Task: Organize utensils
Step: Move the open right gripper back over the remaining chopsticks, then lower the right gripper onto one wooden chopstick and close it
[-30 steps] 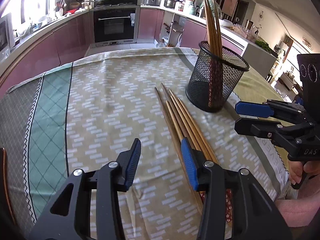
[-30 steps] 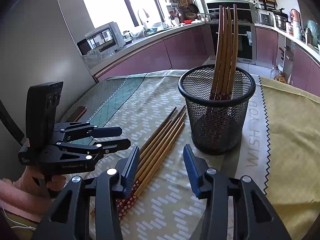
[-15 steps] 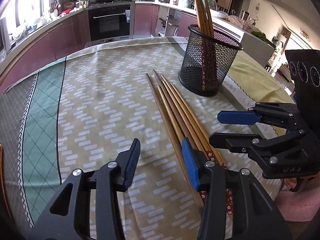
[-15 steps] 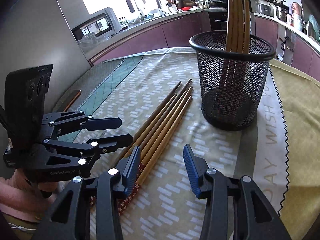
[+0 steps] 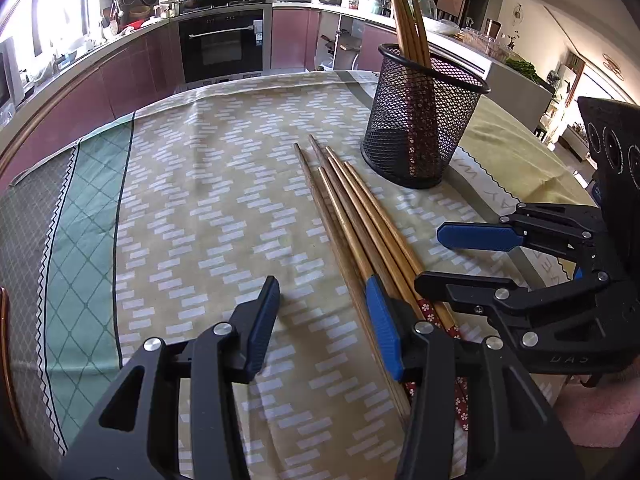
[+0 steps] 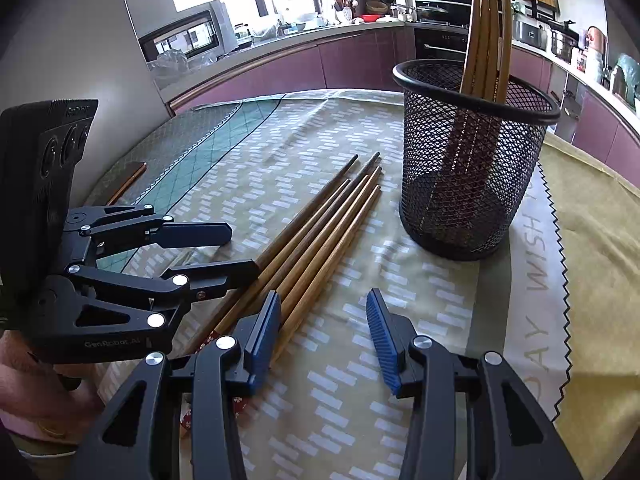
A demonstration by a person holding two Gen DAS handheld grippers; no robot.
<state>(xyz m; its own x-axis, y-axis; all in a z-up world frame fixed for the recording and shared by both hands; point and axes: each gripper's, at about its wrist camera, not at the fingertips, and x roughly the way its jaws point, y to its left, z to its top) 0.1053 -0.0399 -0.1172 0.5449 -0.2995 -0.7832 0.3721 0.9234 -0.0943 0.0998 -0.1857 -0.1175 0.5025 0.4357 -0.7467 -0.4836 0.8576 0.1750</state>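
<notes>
**Hovering both grippers over the loose chopsticks**

Holding your left gripper (image 5: 322, 316) low over the tablecloth (image 5: 192, 208), you are letting its jaws open with nothing between them. Your right gripper (image 6: 322, 328) is standing open and empty too. The loose chopsticks (image 5: 352, 216) are lying side by side just beside the mesh holder (image 5: 424, 128), which is already holding upright chopsticks (image 5: 408, 20).

Both black grippers carry blue-padded fingers (image 5: 382, 332), silver screws and a pink sleeve (image 5: 596, 420).
</notes>
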